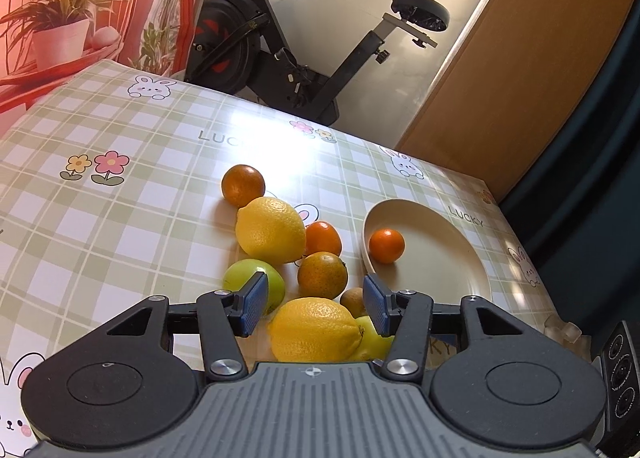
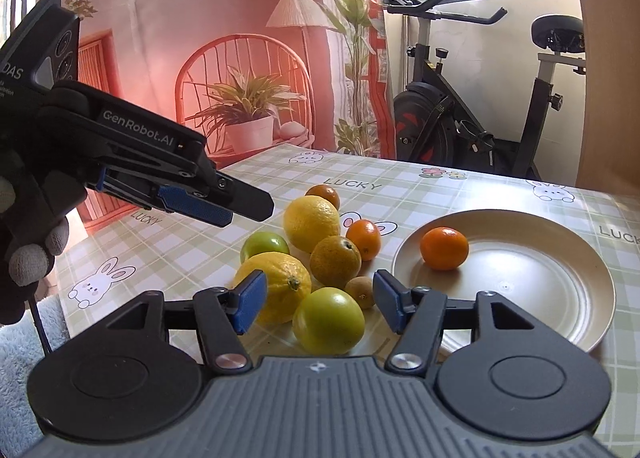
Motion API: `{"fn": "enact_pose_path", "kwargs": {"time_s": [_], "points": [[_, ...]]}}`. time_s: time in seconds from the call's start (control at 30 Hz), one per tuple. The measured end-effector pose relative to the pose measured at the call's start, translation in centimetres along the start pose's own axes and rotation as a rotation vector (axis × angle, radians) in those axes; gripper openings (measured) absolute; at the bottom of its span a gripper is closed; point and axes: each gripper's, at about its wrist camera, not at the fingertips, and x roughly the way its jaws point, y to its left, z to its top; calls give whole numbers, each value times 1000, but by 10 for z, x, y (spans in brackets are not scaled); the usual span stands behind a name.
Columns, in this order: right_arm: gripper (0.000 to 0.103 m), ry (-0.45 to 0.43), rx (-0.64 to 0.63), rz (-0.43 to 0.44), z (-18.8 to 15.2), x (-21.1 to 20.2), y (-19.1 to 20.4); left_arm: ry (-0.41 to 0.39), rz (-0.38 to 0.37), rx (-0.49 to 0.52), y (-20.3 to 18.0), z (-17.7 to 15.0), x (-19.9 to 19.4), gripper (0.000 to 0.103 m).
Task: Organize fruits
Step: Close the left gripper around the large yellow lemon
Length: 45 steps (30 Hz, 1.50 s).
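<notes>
A pile of fruit lies on the checked tablecloth: two lemons [image 1: 270,229] [image 1: 314,328], a green apple [image 1: 254,282], several oranges [image 1: 322,275] and a small brown fruit [image 1: 352,300]. To its right, one orange [image 1: 386,245] sits on a cream plate [image 1: 440,270]. My left gripper [image 1: 316,290] hovers open over the near lemon, its pads touching nothing. In the right wrist view my right gripper [image 2: 320,296] is open above a green apple [image 2: 329,320] and the near lemon [image 2: 280,286]. The left gripper [image 2: 244,210] reaches in from the left, above the pile. The plate [image 2: 520,278] holds its orange [image 2: 444,243].
An exercise bike [image 1: 288,46] stands behind the table's far edge. A printed backdrop [image 2: 240,78] with a plant and chair hangs at the left. A gloved hand [image 2: 32,258] holds the left gripper. The table's right edge runs close past the plate, beside a wooden panel [image 1: 520,78].
</notes>
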Motion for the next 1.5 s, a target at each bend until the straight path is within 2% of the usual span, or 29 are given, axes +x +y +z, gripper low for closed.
{"fn": "enact_pose_path", "kwargs": {"time_s": [0.13, 0.2, 0.33, 0.4, 0.57, 0.97, 1.13, 1.2, 1.5], "points": [[64, 47, -62, 28, 3, 14, 15, 11, -33, -25, 11, -5, 1, 59], [64, 66, -86, 37, 6, 21, 20, 21, -41, -39, 16, -8, 3, 65], [64, 110, -137, 49, 12, 37, 26, 29, -72, -62, 20, -12, 7, 66], [64, 135, -163, 47, 14, 46, 28, 38, -94, -91, 22, -15, 11, 74], [64, 177, -195, 41, 12, 60, 32, 60, -125, -123, 25, -22, 22, 74], [64, 205, -273, 17, 6, 74, 41, 99, -164, -192, 35, -37, 43, 73], [63, 192, -264, 3, 4, 75, 42, 107, -164, -185, 34, -40, 47, 72], [63, 189, -264, -2, 3, 75, 44, 108, -164, -183, 32, -41, 48, 65], [63, 184, -239, -3, 2, 74, 43, 87, -141, -132, 22, -38, 40, 65]]}}
